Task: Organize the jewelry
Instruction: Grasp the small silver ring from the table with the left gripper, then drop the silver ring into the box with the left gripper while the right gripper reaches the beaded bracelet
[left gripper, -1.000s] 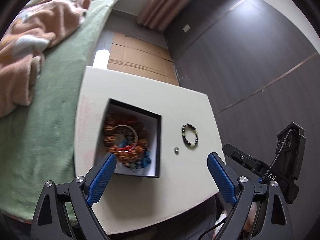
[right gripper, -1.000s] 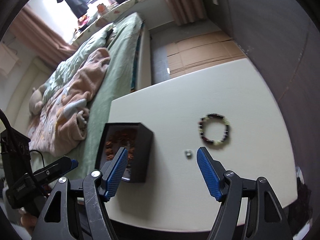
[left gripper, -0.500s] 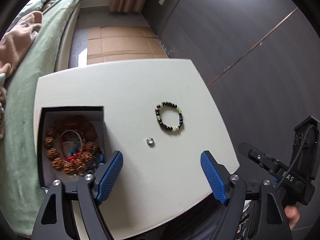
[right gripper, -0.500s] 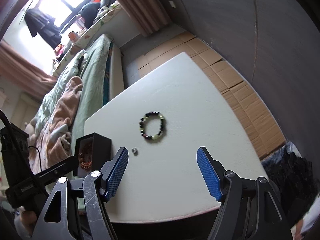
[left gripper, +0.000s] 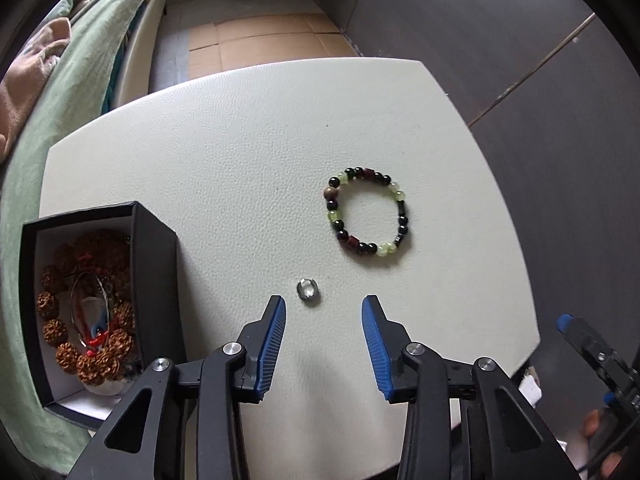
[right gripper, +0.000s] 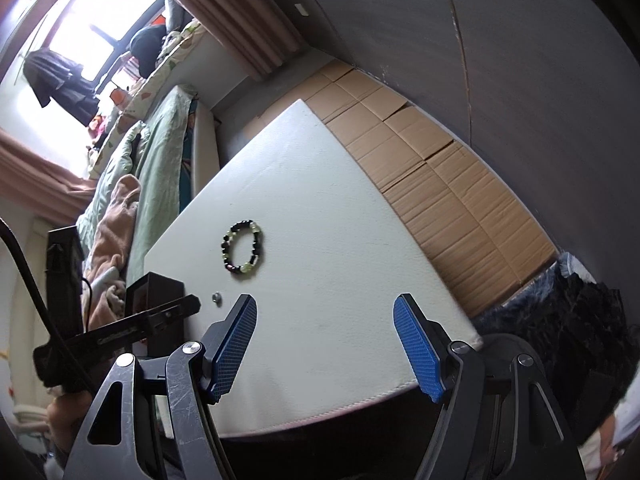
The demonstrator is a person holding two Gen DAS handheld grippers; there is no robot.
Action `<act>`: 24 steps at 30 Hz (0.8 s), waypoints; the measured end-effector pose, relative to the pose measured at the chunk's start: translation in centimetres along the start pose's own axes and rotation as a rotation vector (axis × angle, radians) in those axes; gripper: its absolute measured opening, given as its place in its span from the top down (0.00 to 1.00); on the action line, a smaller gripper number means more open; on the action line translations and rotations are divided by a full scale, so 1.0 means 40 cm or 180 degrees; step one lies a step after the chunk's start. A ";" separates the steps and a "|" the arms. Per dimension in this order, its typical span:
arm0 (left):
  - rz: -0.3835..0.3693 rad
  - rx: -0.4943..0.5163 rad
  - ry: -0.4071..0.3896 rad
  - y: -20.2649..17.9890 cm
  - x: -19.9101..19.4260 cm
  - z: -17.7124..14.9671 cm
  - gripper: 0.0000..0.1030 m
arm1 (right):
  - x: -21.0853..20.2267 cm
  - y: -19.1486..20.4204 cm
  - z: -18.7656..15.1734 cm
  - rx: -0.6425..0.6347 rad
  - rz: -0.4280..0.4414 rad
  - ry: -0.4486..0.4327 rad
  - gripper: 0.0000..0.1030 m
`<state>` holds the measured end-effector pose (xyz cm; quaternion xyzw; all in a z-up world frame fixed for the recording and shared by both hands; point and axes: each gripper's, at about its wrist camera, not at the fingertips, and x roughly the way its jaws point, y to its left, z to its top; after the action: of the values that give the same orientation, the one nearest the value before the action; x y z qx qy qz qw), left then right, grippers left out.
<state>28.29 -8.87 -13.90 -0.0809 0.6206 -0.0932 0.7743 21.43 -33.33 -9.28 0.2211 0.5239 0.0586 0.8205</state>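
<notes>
flanking ring point(left gripper: 307, 289), left gripper point(left gripper: 323, 309) spread.

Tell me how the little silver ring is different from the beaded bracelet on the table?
The silver ring is one plain shiny metal band; the beaded bracelet is a loop of many black, green and dark red beads. The ring is much smaller than the bracelet. The ring lies just ahead of the open left tool; the bracelet lies farther away. Both lie flat on the white table, outside the black box.
</notes>
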 end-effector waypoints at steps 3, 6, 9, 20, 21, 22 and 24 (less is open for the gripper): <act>0.0138 0.0027 -0.0034 -0.008 0.018 0.000 0.65 | -0.006 -0.024 0.004 0.0064 -0.0021 -0.0008 0.31; 0.0259 0.0082 -0.0014 -0.021 0.039 -0.001 0.70 | -0.015 -0.049 0.011 0.0150 0.0011 -0.0015 0.31; 0.0394 0.0130 -0.0063 -0.030 0.046 -0.004 0.77 | -0.017 -0.054 0.016 0.0176 -0.0017 -0.0039 0.31; 0.0225 0.0063 -0.0144 0.018 -0.009 -0.002 0.87 | 0.064 0.014 0.006 0.0068 0.0047 0.0143 0.31; 0.0190 0.0037 -0.0155 0.024 -0.022 -0.004 0.87 | 0.075 0.025 0.008 0.0056 0.0060 0.0178 0.31; 0.0154 0.0009 -0.0184 0.034 -0.039 0.005 0.87 | 0.087 0.037 0.010 0.0038 0.0081 0.0219 0.31; 0.0091 -0.0054 -0.0260 0.069 -0.076 0.012 0.87 | 0.108 0.070 0.019 -0.0026 0.0081 0.0282 0.31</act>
<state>28.25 -5.47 -11.59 -0.0824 0.5903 -0.0735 0.7996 24.42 -29.65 -11.42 0.2216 0.5565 0.0809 0.7966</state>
